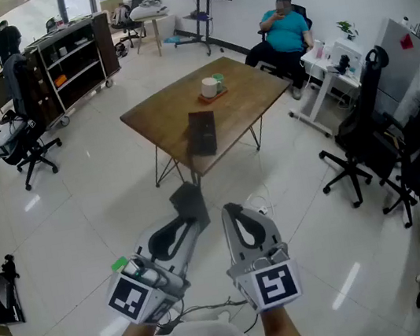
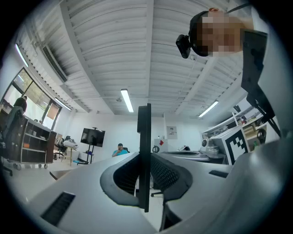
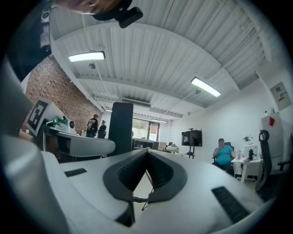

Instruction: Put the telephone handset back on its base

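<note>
A dark flat handset sticks up from my left gripper, which is shut on it; in the left gripper view the handset stands edge-on between the pads. My left gripper points slightly upward. My right gripper is held just to the right of it, shut with nothing between its jaws. In the right gripper view the right gripper shows its pads meeting, and the handset rises to its left. A black block, seemingly the telephone base, lies on the wooden table some way ahead.
A white cup on a small tray stands on the table behind the base. A seated person is beyond the table. Black office chairs stand at the right, another chair and a shelf unit at the left. White cables lie by my feet.
</note>
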